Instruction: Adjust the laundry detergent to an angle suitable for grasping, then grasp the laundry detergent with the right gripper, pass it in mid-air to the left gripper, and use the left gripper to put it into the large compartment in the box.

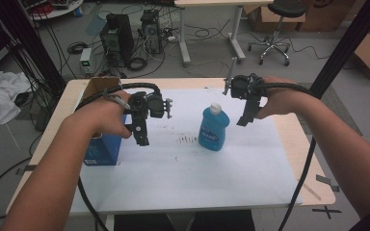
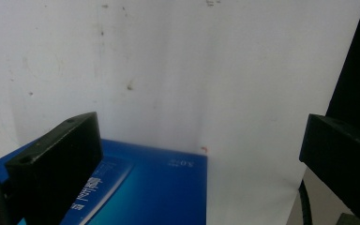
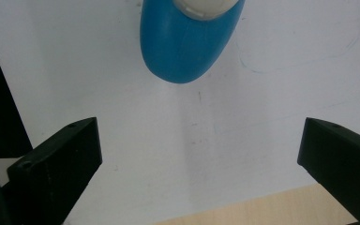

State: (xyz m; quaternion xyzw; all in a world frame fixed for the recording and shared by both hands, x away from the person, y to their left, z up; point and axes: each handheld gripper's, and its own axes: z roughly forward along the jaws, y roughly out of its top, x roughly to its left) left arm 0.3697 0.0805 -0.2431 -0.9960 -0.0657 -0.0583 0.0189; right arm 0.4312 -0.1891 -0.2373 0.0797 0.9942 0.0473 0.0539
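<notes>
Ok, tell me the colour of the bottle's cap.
White, on the blue bottle; its cap shows best in the high view.

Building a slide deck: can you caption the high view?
Two hand-held grippers, left gripper and right gripper, hover open beside a blue bottle and blue box.

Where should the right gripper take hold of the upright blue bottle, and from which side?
Probably the blue bottle at its narrower upper body, just under the white cap, approached from above and the right. It stands upright and free on the white sheet, and the right gripper hangs open beside it.
</notes>
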